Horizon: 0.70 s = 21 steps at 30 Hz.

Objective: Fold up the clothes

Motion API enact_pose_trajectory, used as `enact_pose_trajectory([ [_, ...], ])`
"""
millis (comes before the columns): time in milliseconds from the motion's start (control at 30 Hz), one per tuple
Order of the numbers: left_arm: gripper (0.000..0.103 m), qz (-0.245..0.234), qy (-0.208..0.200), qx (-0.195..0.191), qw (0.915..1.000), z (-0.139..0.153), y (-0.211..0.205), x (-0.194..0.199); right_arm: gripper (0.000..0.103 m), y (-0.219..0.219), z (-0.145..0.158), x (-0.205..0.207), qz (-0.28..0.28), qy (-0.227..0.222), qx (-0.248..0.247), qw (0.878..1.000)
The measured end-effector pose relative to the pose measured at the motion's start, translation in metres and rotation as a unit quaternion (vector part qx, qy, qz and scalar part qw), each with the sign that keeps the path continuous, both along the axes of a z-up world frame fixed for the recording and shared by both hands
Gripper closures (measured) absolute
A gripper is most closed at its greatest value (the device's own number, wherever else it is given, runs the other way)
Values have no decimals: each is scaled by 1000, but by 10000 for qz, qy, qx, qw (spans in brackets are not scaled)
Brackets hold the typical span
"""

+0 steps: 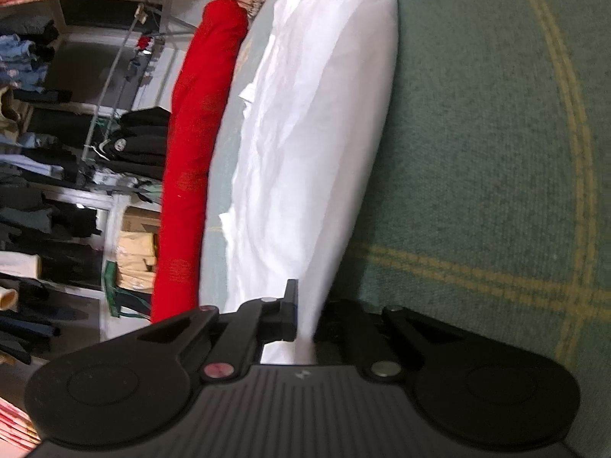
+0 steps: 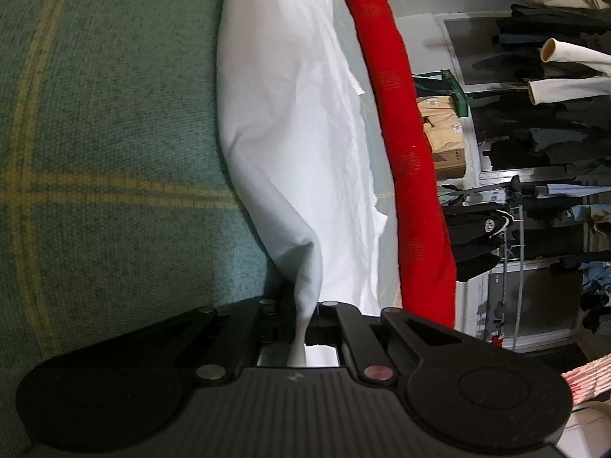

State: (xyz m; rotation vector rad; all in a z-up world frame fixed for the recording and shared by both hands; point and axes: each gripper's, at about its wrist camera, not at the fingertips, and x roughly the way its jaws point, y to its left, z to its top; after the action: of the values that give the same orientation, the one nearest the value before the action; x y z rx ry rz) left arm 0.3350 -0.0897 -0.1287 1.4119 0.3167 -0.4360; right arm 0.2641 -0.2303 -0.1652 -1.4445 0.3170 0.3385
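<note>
A white garment [image 1: 305,133] lies stretched in a long folded band on the green cloth-covered table [image 1: 477,152]. My left gripper [image 1: 305,316] is shut on one end of it, with the cloth pinched between its fingers. My right gripper [image 2: 301,313] is shut on the other end of the white garment [image 2: 298,133], with the fabric bunched between its fingers. The far tip of each gripper shows at the top of the other view, at the garment's far end. The garment hangs taut between the two grippers.
A red cloth roll [image 1: 191,160] lies along the table edge beside the garment; it also shows in the right wrist view [image 2: 404,133]. Beyond it stand shelves of folded dark clothes [image 1: 46,191], cardboard boxes [image 2: 443,137] and a clothes rack. The table [image 2: 114,133] has yellow stripes.
</note>
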Motion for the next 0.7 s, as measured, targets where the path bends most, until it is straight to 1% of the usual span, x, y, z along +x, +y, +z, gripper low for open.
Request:
enact_pose_trajectory([
  [133, 103, -7, -216, -69, 9997, 10, 2, -4, 98, 0, 5, -2, -6, -147, -45, 9999],
  [200, 103, -15, -258, -140, 9996, 19, 1, -6, 98, -2, 13, -3, -72, -216, 36, 9997],
  [300, 103, -114, -229, -163, 9995, 30, 1, -16, 98, -8, 28, -7, -189, -137, 235, 9995],
  [433, 103, -186, -182, -140, 9996, 37, 7, -36, 98, -12, 44, -26, -228, 134, 507, 9984],
  [500, 103, -208, -140, -113, 9996, 40, 12, -49, 98, -11, 49, -38, -192, 268, 564, 9979],
  [600, 103, -295, -66, -17, 9995, 43, 19, -74, 98, -11, 57, -64, -101, 466, 557, 9973],
  [700, 103, -353, 35, -5, 9994, 46, 26, -98, 98, -12, 66, -91, -24, 673, 495, 9965],
])
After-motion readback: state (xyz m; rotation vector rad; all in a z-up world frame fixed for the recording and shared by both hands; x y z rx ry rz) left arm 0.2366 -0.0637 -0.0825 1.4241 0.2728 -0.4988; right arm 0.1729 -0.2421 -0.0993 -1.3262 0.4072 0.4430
